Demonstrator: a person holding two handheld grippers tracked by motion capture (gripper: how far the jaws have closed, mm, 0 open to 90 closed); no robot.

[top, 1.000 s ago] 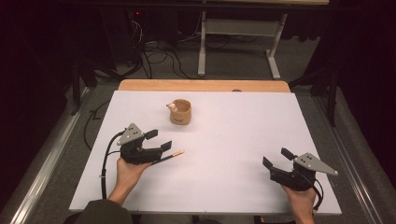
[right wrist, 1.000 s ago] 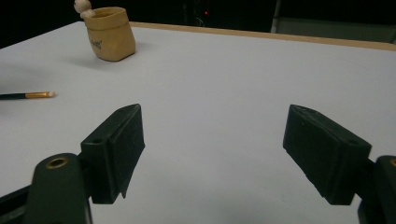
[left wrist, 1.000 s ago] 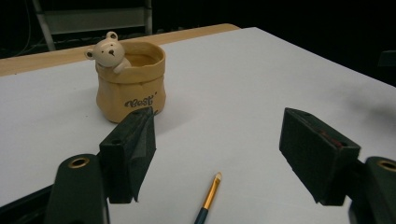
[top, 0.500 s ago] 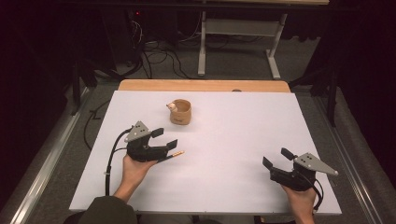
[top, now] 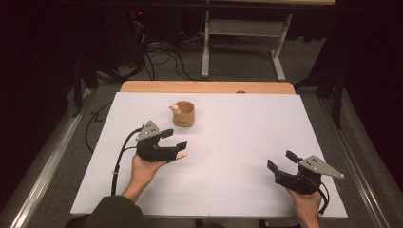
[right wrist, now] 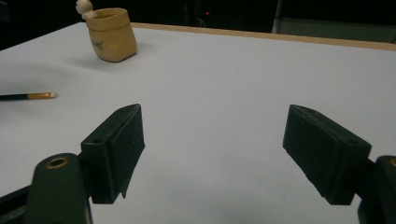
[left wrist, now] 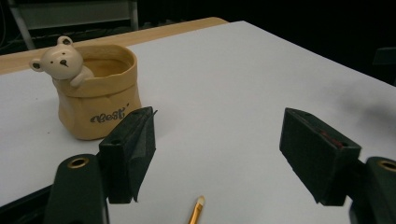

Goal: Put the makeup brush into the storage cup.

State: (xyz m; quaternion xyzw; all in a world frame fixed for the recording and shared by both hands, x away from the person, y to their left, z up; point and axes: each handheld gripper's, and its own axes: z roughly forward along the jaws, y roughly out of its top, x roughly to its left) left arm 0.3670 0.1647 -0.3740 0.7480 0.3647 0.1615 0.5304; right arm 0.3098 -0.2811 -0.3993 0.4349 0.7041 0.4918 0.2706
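A tan bag-shaped pot (top: 183,114) with a small bear on its rim stands at the back left of the white tabletop (top: 247,123). A thin brush (top: 180,156) with a gold ferrule and pale tip lies in front of it. My left gripper (top: 174,139) hovers open right over the brush; in the left gripper view the brush tip (left wrist: 197,211) lies between and below the jaws, with the pot (left wrist: 98,98) ahead on the left. My right gripper (top: 282,160) stands open and empty at the front right, with the brush (right wrist: 29,96) and the pot (right wrist: 112,35) far off.
A wooden strip (top: 204,87) borders the table's far edge. Behind it, on the dark floor, are a white desk frame (top: 242,28) and loose cables (top: 157,57). A metal rail (top: 47,156) runs along the table's left side.
My left gripper has moved forward and a little right, over the brush and closer to the pot. The brush, the pot and the right gripper have stayed put.
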